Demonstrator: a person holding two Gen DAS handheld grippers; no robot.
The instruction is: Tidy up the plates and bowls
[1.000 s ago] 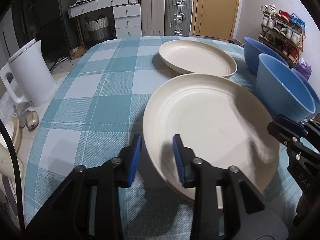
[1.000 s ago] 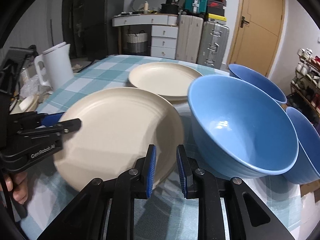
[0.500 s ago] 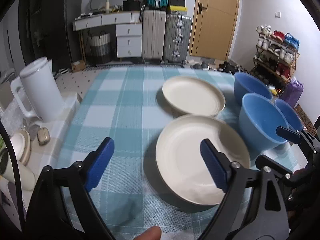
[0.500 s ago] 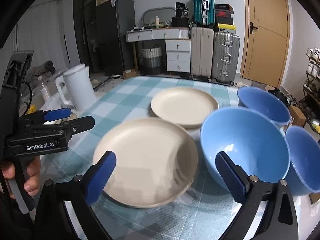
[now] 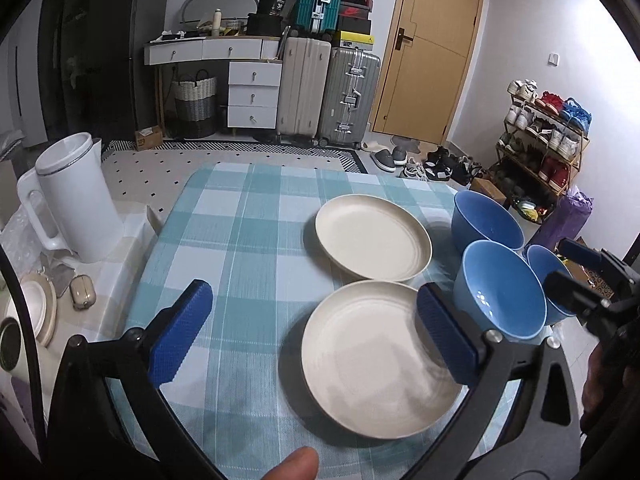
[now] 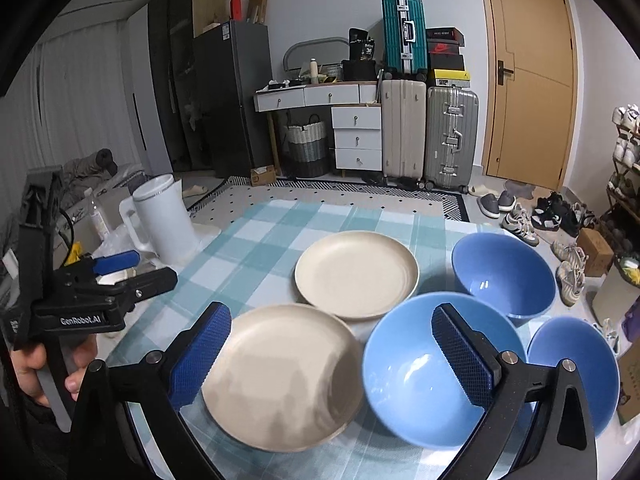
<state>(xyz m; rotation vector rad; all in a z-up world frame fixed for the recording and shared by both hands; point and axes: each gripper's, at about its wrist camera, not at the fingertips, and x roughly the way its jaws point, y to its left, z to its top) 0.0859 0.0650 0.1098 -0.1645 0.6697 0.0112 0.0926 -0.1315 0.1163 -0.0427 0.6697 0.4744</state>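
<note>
On the checked desk, two cream plates lie unstacked side by side, three blue bowls apparently separate to their right, while left claw and right claw hover wide open, empty: sorting remains.

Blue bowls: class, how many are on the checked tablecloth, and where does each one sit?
3. The nearest bowl sits beside the near cream plate; the far bowl is behind it, right of the far plate; the third bowl is at the table's right edge. None seems hidden.

Matt cream plates, glossy blue bowls
</note>
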